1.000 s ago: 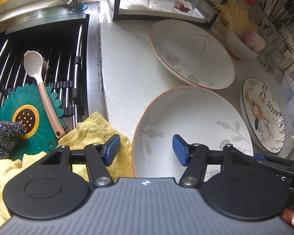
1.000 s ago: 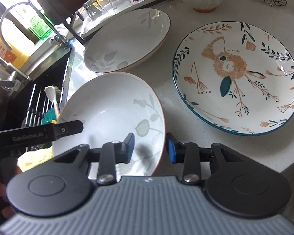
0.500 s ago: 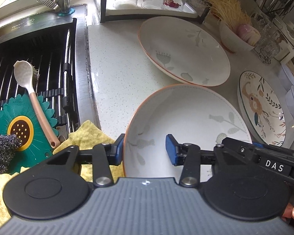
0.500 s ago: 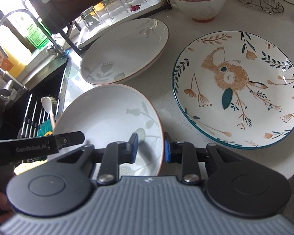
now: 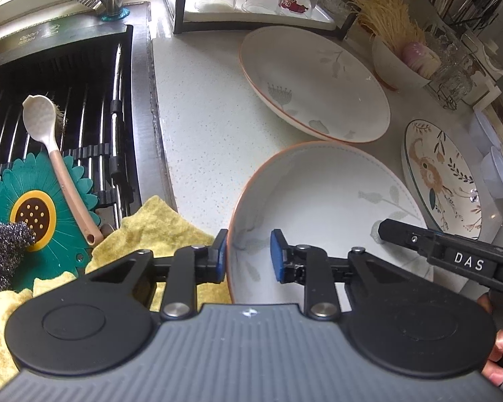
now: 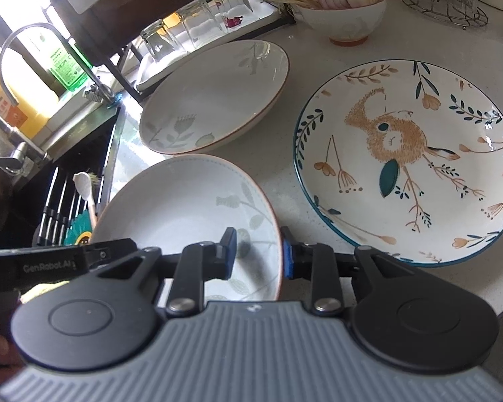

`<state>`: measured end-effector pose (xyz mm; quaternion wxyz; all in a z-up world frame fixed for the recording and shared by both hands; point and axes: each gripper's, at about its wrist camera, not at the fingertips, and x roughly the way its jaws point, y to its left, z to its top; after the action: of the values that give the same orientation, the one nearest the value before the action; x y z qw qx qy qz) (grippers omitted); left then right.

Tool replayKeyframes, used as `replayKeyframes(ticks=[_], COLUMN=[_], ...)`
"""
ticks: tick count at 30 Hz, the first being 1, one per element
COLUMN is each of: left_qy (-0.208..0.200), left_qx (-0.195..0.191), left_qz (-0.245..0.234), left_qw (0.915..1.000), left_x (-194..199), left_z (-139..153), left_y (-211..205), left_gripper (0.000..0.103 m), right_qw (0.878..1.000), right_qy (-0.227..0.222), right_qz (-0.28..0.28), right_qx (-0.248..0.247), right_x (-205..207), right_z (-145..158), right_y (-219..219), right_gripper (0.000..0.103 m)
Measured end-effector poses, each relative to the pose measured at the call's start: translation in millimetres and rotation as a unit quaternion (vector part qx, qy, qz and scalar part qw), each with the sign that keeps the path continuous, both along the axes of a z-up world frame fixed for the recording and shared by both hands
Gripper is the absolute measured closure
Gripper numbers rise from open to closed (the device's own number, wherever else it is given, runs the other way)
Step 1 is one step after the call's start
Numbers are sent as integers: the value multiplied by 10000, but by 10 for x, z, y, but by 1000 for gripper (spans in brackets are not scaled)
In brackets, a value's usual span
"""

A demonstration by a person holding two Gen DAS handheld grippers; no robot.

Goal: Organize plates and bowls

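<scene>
Your left tool [image 5: 248, 254] parted astride the near bowl [image 5: 322, 201] left rim, your right tool [image 6: 258, 251] parted astride its right rim, bare surface [image 5: 198, 127] leftward, rabbit plate [image 6: 409, 164] close right.

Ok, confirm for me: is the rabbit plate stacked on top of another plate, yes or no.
No, in the right wrist view the rabbit plate lies alone, flat on the counter, apart from both orange-rimmed plates.

Left hand-held gripper [image 5: 248, 254] straddles near plate [image 5: 322, 201] rim
</scene>
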<state>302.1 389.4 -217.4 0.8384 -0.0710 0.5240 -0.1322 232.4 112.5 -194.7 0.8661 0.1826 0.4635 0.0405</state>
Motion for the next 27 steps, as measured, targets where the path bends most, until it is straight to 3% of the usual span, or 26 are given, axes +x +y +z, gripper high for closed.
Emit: replayKeyframes(ticks=[27], left_qy=[-425], left_qx=[-221], left_qz=[420], left_qw=[9980], left_x=[-175], left_z=[497], left_y=[-129], left_gripper=[81], right_qw=[9978], right_qy=[-282], right_qz=[561], right_qx=[226], right_x=[48], right_z=[427], right_y=[-280], right_gripper=[72])
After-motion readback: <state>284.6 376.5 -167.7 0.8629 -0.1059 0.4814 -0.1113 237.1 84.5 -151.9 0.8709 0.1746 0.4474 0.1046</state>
